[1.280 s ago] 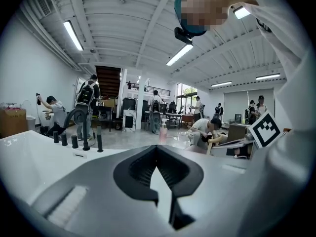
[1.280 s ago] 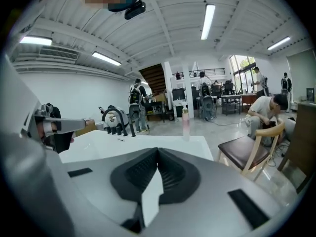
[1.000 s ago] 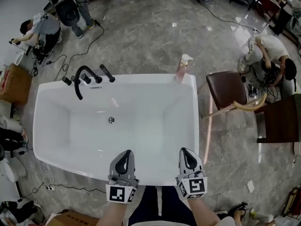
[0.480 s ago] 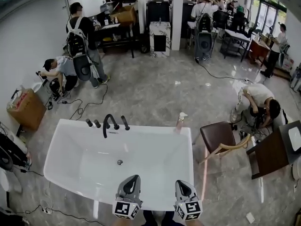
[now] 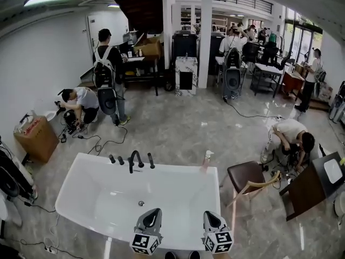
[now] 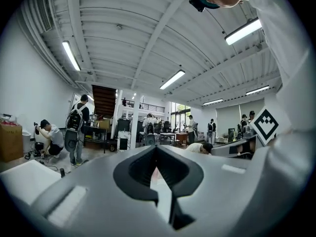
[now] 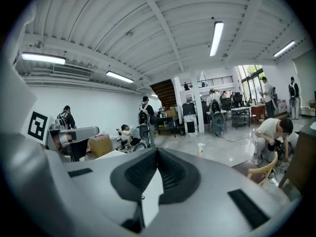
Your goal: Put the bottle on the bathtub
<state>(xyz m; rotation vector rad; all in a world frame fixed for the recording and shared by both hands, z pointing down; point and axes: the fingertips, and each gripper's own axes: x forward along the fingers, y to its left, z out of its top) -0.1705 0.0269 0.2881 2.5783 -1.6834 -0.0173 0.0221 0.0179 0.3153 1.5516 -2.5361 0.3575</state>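
Note:
The pink spray bottle (image 5: 206,161) with a white head stands upright on the far right corner of the white bathtub (image 5: 70,182); the right gripper view shows the bottle (image 7: 201,149) small and far off. Black faucet fittings (image 5: 132,159) rise from the tub's far rim. My left gripper (image 5: 152,213) and right gripper (image 5: 210,216) hover side by side over the tub's near edge, far from the bottle. Both are shut with nothing between the jaws, as the left gripper (image 6: 156,148) and the right gripper (image 7: 157,149) show in their own views.
A brown chair (image 5: 245,177) and a dark table (image 5: 310,185) stand right of the tub. A cardboard box (image 5: 35,136) sits at the left. People crouch at the left (image 5: 78,104) and right (image 5: 288,136). Cables trail over the marble floor beyond the tub.
The head view has tilted up from the tub to the whole room. Both grippers rose together and stayed shut. The bottle kept its place on the tub corner.

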